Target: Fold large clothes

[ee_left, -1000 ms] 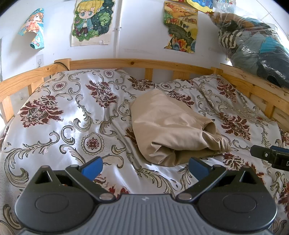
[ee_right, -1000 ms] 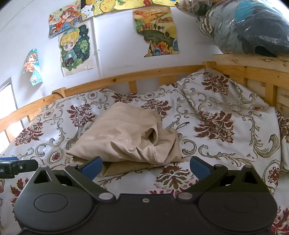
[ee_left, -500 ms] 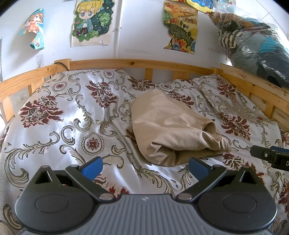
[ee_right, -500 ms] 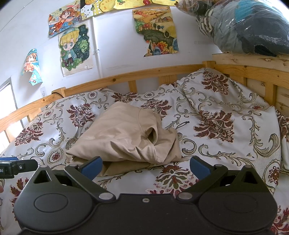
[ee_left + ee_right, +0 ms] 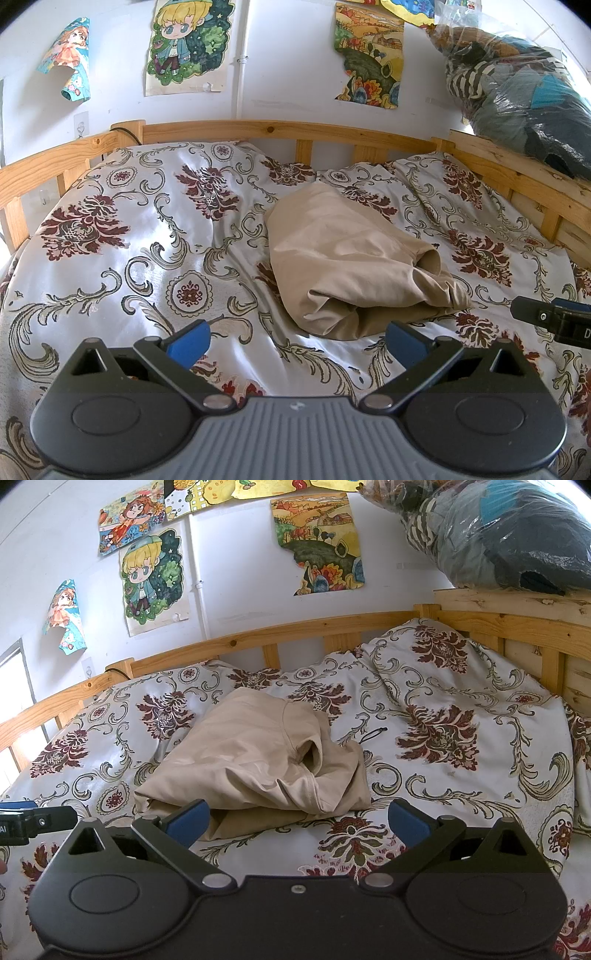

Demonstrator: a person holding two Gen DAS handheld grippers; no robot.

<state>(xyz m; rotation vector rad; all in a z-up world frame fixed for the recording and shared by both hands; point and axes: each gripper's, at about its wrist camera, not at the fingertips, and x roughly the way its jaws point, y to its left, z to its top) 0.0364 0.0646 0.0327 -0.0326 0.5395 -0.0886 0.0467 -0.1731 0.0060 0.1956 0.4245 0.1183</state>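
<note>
A beige garment (image 5: 354, 266) lies folded in a thick bundle in the middle of the bed, a sleeve opening showing at its right side. In the right wrist view the beige garment (image 5: 258, 760) sits just beyond my fingers. My left gripper (image 5: 295, 341) hovers open at the near side of the bed, nothing between its blue fingertips (image 5: 188, 341). My right gripper (image 5: 295, 819) is open too, short of the garment's near edge, and holds nothing. Each gripper shows at the edge of the other's view.
The bed carries a white quilt (image 5: 122, 258) with maroon flowers, inside a wooden rail (image 5: 295, 129). A plastic bag of clothes (image 5: 517, 99) rests on the right rail. Posters hang on the white wall (image 5: 236, 565). A dark cord (image 5: 373, 734) lies on the quilt right of the garment.
</note>
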